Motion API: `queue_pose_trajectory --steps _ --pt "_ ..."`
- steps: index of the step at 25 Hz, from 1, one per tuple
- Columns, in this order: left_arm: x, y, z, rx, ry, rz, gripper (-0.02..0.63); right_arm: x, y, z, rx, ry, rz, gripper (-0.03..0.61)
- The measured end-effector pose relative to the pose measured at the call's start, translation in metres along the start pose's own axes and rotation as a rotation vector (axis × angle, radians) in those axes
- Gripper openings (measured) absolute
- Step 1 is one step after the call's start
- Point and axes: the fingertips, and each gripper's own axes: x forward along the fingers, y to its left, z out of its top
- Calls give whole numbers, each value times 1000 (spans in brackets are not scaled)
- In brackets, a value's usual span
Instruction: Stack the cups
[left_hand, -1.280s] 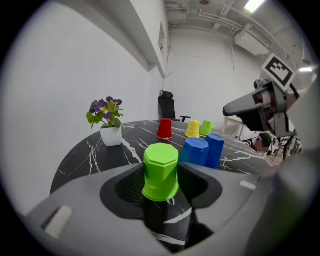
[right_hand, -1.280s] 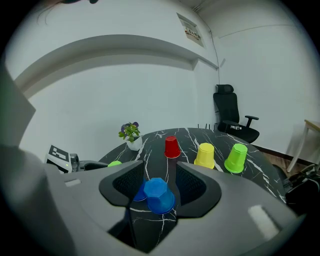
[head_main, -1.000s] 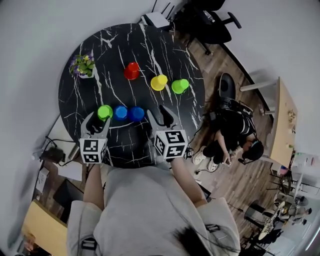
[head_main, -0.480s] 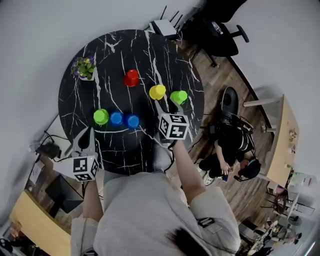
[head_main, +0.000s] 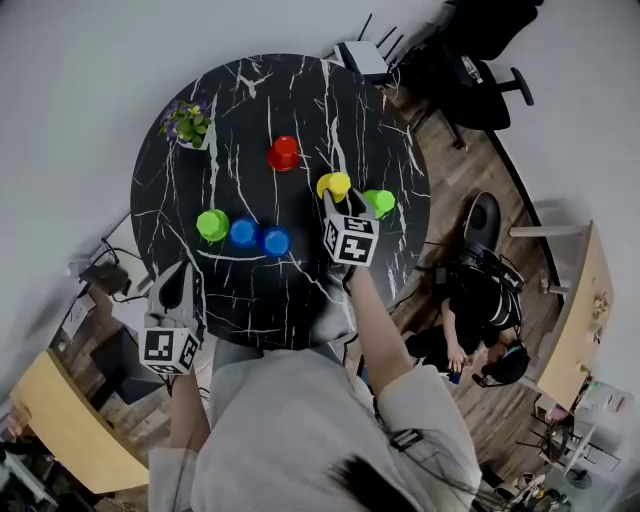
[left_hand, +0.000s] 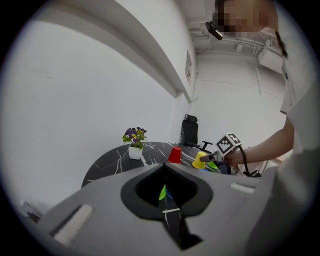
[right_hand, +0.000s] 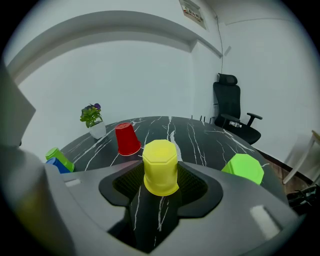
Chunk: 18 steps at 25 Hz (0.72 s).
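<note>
Yellow cup (right_hand: 160, 167), between right gripper's (right_hand: 161, 184) parted jaws

Six colourful cups (head_main: 284, 153), upside down, unstacked

Round black marble table (head_main: 250, 300). We note a potted plant (head_main: 190, 122) near its far left edge. Beyond the far edge are a white box with antennas (head_main: 362, 58) and a black office chair (head_main: 478, 95). Off the right edge, a person (head_main: 478, 305) sits on the wood floor (head_main: 450, 160).

Left tool (head_main: 180, 275) drawn back by the body, jaws together, empty, right arm (head_main: 365, 320) outstretched, right tool (head_main: 343, 200) jaws wide apart
</note>
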Motion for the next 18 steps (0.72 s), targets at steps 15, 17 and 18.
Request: queue_pose_trajectory --steps 15,17,18 --pt "20 6 46 76 -91 -133 58 -89 79 37 -54 -123 108 202" --pt "22 7 52 99 -96 -180 58 -104 99 40 -31 -140 118 202" --pt "23 8 55 110 -96 -201 58 -109 110 41 -25 -147 120 202"
